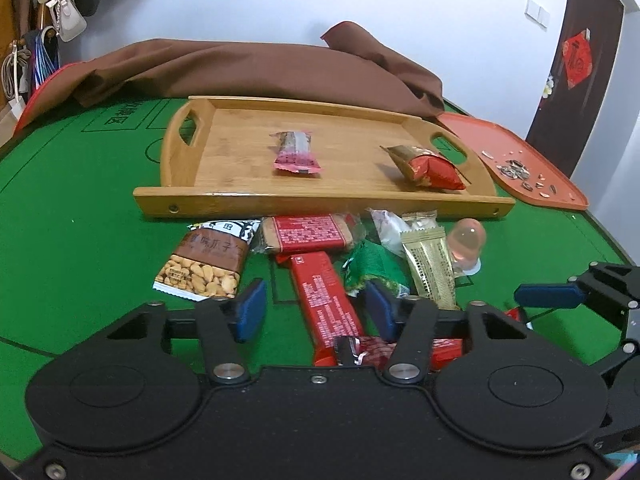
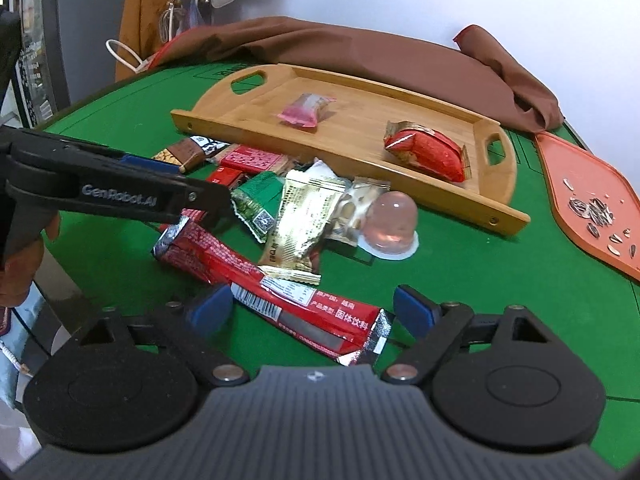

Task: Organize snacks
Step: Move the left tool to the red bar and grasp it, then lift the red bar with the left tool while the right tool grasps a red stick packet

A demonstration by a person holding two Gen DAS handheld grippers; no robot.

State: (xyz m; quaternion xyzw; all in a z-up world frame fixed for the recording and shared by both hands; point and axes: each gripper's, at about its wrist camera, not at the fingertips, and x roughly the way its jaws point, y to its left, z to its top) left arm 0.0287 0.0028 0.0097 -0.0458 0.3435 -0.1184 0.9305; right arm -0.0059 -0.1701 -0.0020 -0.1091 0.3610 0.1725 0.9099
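Note:
A wooden tray [image 1: 188, 200] holds a pink packet [image 1: 296, 154] and a red packet [image 1: 434, 168]. In front of it lies a pile of snacks: a peanut packet [image 1: 204, 264], a red biscuit pack [image 1: 310, 234], a green packet [image 1: 372, 264], a gold packet [image 1: 430, 266] and a jelly cup [image 1: 468, 242]. My left gripper [image 1: 315, 310] straddles a long red stick packet [image 1: 324, 304]; its pads do not press on it. My right gripper [image 2: 312, 308] stands open around a second red stick packet [image 2: 320, 312]. One of the right gripper's pads [image 1: 548, 295] shows in the left wrist view.
The green felt table [image 1: 80, 248] carries a crumpled brown cloth [image 1: 240, 68] behind the tray and an orange tray [image 2: 568, 184] with sunflower seeds [image 2: 592, 212] at the right. Bags hang on the wall at the back left. The left gripper's body [image 2: 120, 196] reaches in over the pile.

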